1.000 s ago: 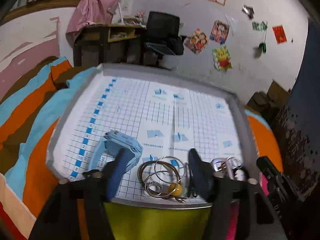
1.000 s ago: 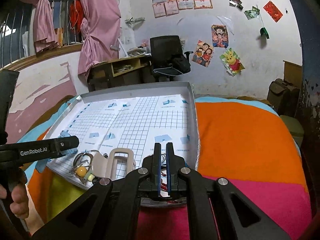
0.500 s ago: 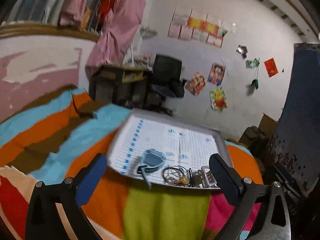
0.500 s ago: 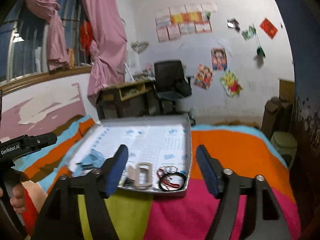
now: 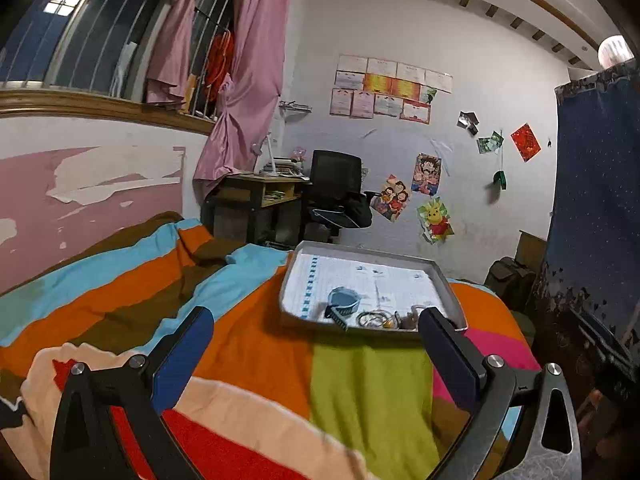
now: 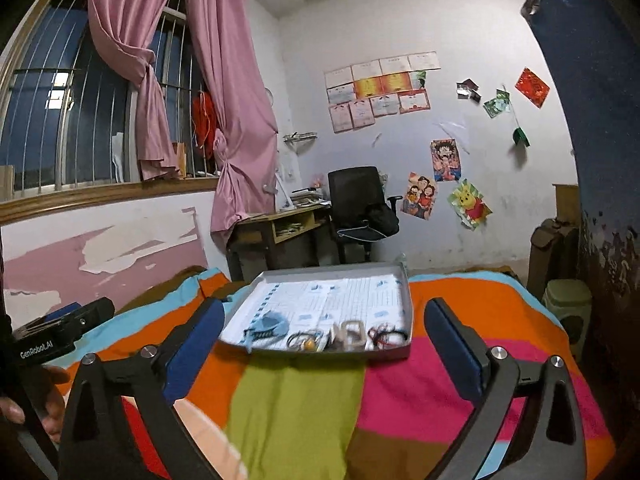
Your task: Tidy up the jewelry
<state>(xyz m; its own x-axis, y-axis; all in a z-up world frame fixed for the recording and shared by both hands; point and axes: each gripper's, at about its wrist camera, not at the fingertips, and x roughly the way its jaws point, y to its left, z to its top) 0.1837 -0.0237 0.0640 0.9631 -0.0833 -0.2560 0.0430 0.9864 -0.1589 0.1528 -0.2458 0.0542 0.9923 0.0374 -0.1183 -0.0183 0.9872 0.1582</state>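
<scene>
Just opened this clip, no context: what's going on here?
A person holds a two-finger gripper in each hand over a bed with a striped blanket. Both the left gripper and the right gripper are open, empty and apart from the grey tray. The jewelry lies along the tray's near edge: a blue watch, metal rings, a beige clasp-like piece and a red-and-black bracelet. Nothing is gripped.

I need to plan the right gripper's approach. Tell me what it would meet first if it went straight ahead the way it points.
Probably the tray, at its near rim, where the jewelry lies; the right gripper is open. Depth is unclear, so it might touch the striped blanket first.
</scene>
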